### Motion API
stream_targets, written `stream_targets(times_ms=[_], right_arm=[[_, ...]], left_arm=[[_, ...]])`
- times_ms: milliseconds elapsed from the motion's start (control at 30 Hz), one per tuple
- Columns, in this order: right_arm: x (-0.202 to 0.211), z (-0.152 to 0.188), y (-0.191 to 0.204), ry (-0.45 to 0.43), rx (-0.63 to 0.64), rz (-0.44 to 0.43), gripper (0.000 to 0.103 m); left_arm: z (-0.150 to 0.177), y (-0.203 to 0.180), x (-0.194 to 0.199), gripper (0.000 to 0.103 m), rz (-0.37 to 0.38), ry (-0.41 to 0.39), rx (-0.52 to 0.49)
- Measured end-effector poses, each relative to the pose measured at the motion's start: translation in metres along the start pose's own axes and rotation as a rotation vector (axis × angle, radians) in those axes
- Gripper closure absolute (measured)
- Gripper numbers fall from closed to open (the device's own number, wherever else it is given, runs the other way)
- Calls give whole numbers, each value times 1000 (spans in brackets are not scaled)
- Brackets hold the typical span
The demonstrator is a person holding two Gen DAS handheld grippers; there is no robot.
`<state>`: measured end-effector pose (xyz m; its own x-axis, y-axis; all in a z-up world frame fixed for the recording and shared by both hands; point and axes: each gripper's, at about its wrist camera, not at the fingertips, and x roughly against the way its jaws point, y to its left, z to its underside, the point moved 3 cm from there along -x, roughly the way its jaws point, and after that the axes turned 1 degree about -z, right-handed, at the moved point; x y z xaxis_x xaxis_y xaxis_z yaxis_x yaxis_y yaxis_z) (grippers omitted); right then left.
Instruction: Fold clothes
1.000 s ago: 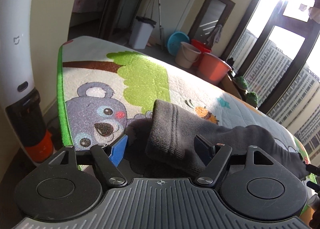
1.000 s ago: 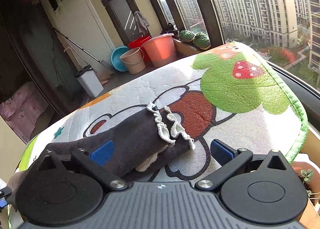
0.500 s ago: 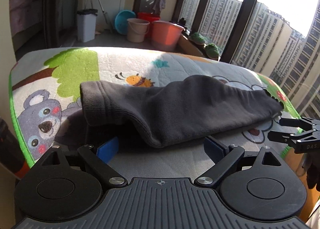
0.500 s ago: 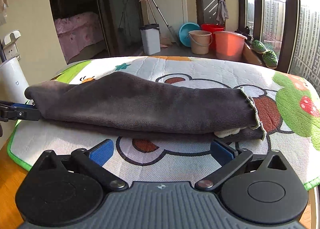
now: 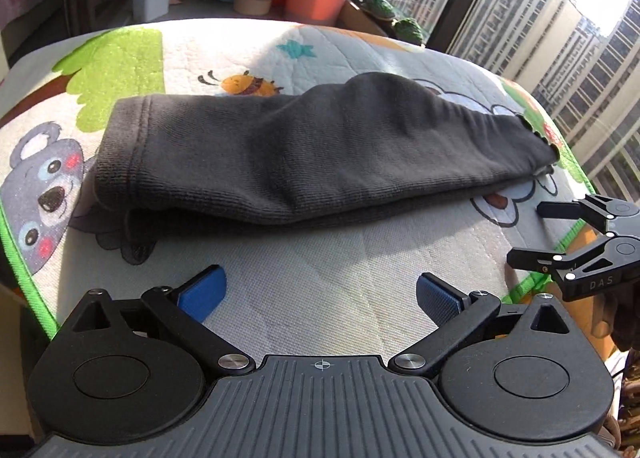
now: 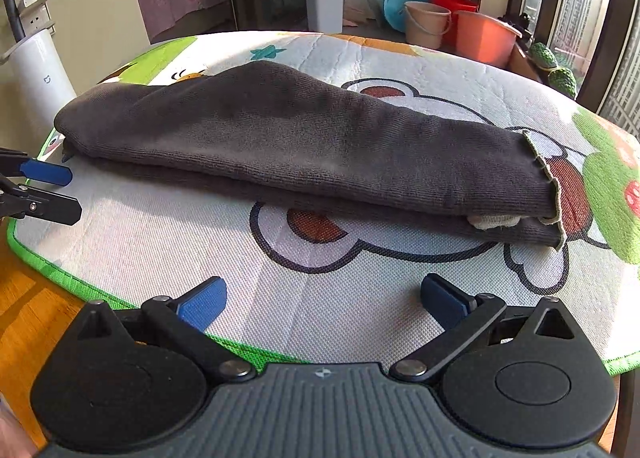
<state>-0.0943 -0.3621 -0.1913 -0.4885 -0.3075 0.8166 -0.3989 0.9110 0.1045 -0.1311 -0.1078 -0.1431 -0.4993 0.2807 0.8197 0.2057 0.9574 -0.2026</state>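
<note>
- A dark grey knit garment [image 5: 320, 153] lay folded lengthwise in a long band across the cartoon-printed mat [image 5: 328, 282] that covered the tabletop, running from the left side to the right.
- In the left wrist view its ribbed hem end [image 5: 124, 149] sat at the left, over a koala print [image 5: 44, 193]; its narrow end reached the mat's far right edge.
- In the right wrist view the frilled cuff [image 6: 548, 185] lay at the right with a bit of pale lining [image 6: 494, 221] showing between the two layers.
- The left tool [image 5: 318, 292] hovered at the near side of the mat, its jaws opening to a wide spread; nothing was between its blue pads [image 5: 202, 292], only bare mat, and the garment lay apart on the far side of them.
- The right tool [image 6: 322, 294] was likewise spread wide over the near edge of the mat, holding nothing; the garment lay beyond its pads [image 6: 202, 300] without touching them.
- Each tool appeared in the other's view: the right tool [image 5: 528, 234] at the right edge beside the garment's narrow end, the left tool [image 6: 66, 191] at the left edge just near the hem end, both with jaws apart and clear of the cloth.
- Beyond the tabletop stood buckets [image 6: 484, 35] and a white bin [image 6: 325, 3] on the floor, with a white appliance [image 6: 38, 69] at the left.
- The green border [image 6: 60, 270] of the mat lay on the wood at the near left.
</note>
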Motion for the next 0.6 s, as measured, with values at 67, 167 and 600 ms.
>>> stream_targets(times_ms=[67,167,600], right_arm=[[10,5,-2,22,0,-5,0],[10,9,-7,38,-4,-14,0],[100,12,-51,-160,-220,-49,0]], left_arm=[[15,-4,10,1,15,0,-1],[37,-9,27,1,42,7,3],[6,6,64,1,80,-120,31]])
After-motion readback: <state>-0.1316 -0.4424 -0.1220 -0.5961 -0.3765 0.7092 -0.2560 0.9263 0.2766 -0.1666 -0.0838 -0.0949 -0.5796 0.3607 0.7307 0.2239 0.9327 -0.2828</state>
